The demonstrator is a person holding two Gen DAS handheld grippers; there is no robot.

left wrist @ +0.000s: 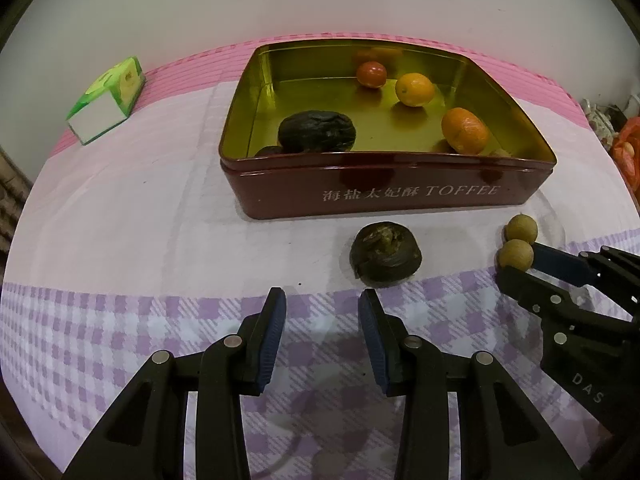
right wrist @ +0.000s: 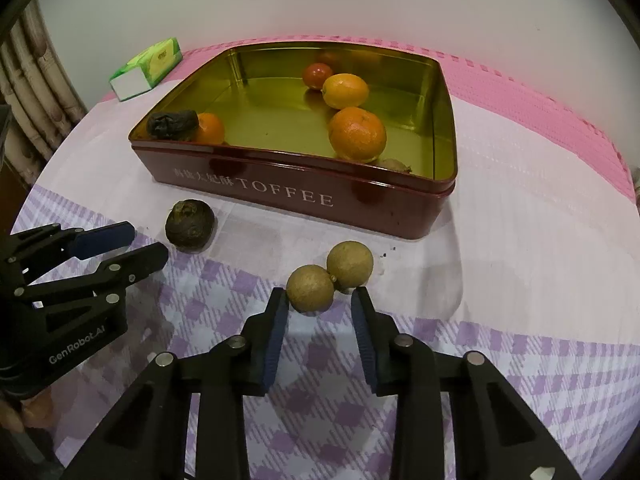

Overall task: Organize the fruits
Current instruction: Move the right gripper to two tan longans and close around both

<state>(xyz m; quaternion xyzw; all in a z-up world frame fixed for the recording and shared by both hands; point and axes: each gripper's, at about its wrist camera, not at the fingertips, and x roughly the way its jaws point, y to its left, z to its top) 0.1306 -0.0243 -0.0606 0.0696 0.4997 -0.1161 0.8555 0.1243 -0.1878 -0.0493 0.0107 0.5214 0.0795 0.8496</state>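
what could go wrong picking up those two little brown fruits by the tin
1. The two brown fruits look joined at a small stem. The right gripper touches only the near one on one side, so the pair may twist or roll away.
2. The red tin has a raised wall; a low carry could bump it.
3. The dark fruit lies loose beside the left gripper.

Both claws point steeply downward. The left claw [left wrist: 322, 300] hangs with its jaws apart and nothing between them. The right claw [right wrist: 320, 298] also has its jaws parted; its left fingertip [right wrist: 280, 300] touches a small round fruit, the right fingertip stands clear
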